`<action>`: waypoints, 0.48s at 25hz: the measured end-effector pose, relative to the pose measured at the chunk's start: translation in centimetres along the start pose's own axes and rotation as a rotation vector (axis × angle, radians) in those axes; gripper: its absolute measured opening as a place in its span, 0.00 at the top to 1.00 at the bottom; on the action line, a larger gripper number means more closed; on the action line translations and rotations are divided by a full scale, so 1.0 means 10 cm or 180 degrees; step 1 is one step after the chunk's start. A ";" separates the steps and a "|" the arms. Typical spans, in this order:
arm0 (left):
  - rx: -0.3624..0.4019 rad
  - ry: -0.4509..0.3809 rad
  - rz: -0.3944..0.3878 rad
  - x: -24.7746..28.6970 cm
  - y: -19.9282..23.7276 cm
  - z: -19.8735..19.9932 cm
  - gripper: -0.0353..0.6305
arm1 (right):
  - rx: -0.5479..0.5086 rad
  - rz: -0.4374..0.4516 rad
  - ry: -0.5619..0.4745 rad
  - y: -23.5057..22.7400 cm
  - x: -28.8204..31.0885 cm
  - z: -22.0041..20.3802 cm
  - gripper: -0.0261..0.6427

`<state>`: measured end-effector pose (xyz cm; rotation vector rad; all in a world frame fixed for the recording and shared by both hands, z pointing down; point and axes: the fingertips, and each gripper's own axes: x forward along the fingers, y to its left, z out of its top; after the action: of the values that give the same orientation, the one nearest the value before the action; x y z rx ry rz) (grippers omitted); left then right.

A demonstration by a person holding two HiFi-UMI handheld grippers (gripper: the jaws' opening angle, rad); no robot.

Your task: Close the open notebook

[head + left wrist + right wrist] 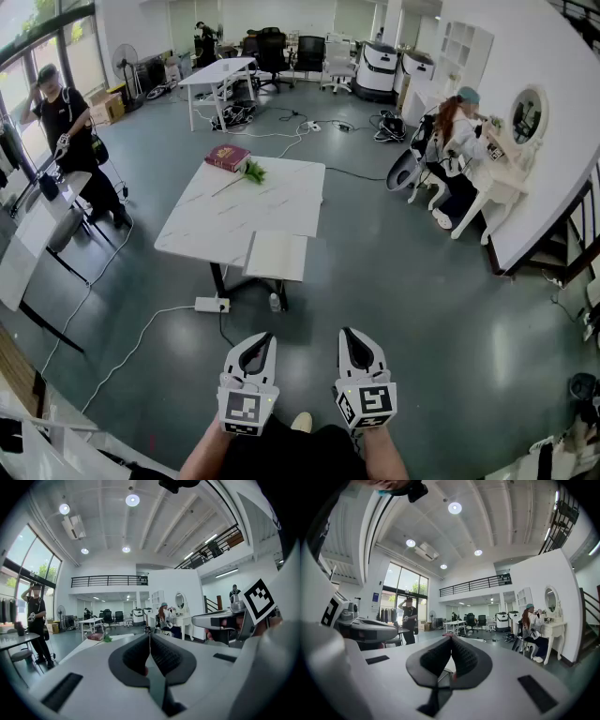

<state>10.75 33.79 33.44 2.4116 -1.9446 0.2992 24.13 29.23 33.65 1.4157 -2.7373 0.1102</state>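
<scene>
The open notebook (277, 255) lies flat with white pages up at the near edge of the white table (206, 225), partly over the edge. Both grippers hang well short of it, low in the head view above the floor. My left gripper (255, 349) is shut with its jaws meeting and nothing between them; in its own view the jaw tips (150, 637) point level toward the distant table. My right gripper (359, 347) is shut and empty as well, its tips (451, 637) touching. Neither gripper touches the notebook.
A red book (227, 157) and a green sprig (253, 172) lie at the table's far end. A power strip (212, 304) and cable lie on the floor under the table. One person stands at the left (66, 122), another sits at a dresser (455, 141) on the right.
</scene>
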 end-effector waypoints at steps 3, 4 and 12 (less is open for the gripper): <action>0.0005 0.0001 0.0022 -0.02 -0.03 -0.01 0.91 | 0.0058 0.0023 -0.0038 -0.01 -0.03 0.00 0.94; 0.0003 -0.0001 0.0027 -0.03 -0.04 -0.01 0.91 | 0.0063 0.0025 -0.0041 -0.01 -0.04 0.00 0.94; 0.0021 -0.0051 0.0059 -0.03 -0.13 0.06 0.91 | 0.0020 0.0042 -0.0067 -0.08 -0.11 0.05 0.94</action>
<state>12.01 34.28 32.93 2.4088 -1.9766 0.2880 25.43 29.56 33.09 1.4084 -2.7660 0.1050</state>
